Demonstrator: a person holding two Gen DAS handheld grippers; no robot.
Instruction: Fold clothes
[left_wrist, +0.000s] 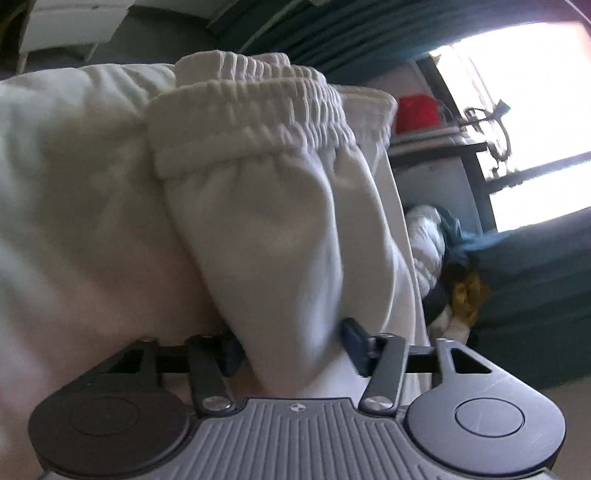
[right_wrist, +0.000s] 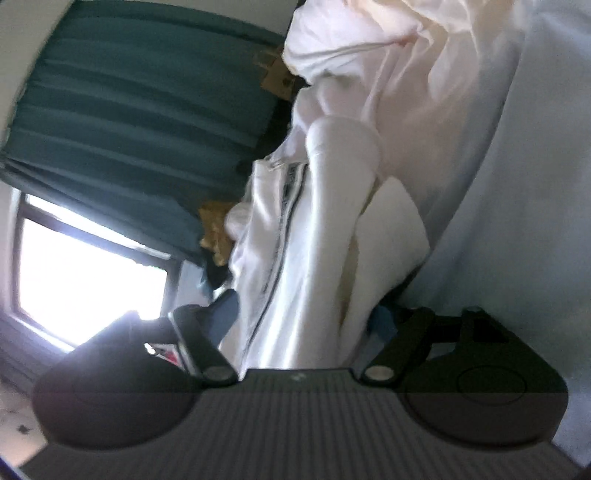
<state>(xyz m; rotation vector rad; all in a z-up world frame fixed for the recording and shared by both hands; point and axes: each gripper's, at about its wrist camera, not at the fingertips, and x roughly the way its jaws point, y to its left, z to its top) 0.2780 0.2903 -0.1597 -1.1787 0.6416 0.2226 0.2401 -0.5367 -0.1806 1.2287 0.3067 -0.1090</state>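
Observation:
A white garment with a gathered elastic waistband fills the left wrist view, hanging bunched in front of the camera. A fold of it runs down between the blue pads of my left gripper, which is shut on it. In the right wrist view the same kind of white cloth, with a dark-edged strip along it, hangs in loose folds. My right gripper is shut on this bundle, and the cloth hides most of both fingers.
Teal curtains hang beside a bright window. In the left wrist view, a heap of mixed clothes lies at the right by a teal-covered surface. A red object sits on a shelf behind.

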